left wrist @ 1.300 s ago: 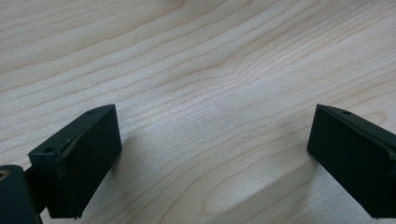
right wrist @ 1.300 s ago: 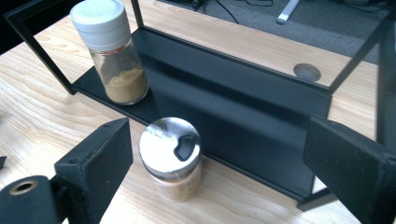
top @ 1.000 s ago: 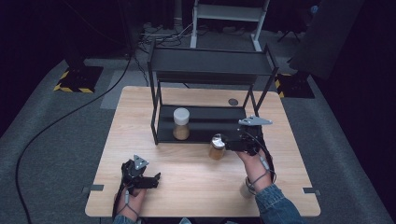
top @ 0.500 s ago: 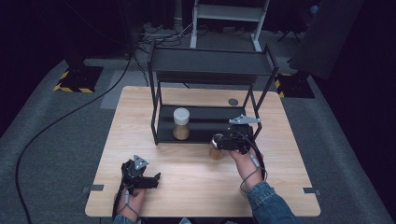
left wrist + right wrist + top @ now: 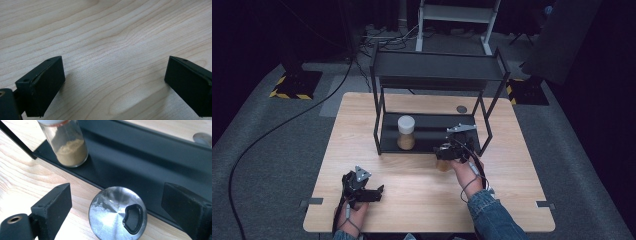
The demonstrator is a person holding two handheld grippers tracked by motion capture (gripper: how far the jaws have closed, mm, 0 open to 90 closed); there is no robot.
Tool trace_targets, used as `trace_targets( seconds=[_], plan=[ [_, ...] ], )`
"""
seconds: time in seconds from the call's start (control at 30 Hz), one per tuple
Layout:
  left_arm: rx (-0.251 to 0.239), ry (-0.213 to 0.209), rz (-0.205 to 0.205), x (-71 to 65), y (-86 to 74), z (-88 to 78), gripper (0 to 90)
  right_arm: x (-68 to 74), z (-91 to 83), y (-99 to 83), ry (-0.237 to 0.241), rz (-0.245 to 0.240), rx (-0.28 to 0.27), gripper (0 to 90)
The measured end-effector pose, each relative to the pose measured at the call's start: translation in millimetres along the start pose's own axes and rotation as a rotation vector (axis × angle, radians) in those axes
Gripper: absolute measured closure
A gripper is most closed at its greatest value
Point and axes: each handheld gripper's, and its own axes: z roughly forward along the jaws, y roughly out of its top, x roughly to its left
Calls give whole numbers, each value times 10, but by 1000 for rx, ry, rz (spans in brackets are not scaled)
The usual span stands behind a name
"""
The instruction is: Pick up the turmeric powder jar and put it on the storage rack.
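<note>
One jar [image 5: 406,132] stands on the rack's lower shelf [image 5: 432,131]; the right gripper [image 5: 117,207], jaws apart, straddles an ungrasped can [image 5: 117,213] near it, while the left gripper [image 5: 112,82] rests open.

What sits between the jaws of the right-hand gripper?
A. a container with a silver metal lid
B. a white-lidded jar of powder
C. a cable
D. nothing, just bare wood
A: in the right gripper view the silver metal lid lies between the open jaws of the right gripper, untouched by either.
</note>
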Motion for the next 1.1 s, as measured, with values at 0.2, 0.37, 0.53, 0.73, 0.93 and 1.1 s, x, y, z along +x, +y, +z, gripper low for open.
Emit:
trace_targets(
  seconds=[0.2,0.37,0.53,0.73,0.93,1.1],
  plan=[
    [0,0,0,0,0,0,28,-6,106,40,11,7,47,115],
    [0,0,0,0,0,0,28,-1,191,87,8,7,90,128],
    [0,0,0,0,0,0,28,3,252,109,7,11,123,147],
    [0,0,0,0,0,0,28,-4,304,133,9,12,151,195],
    [0,0,0,0,0,0,28,-10,323,146,5,11,170,300],
    [0,0,0,0,0,0,28,-48,317,156,15,9,173,317]
  ],
)
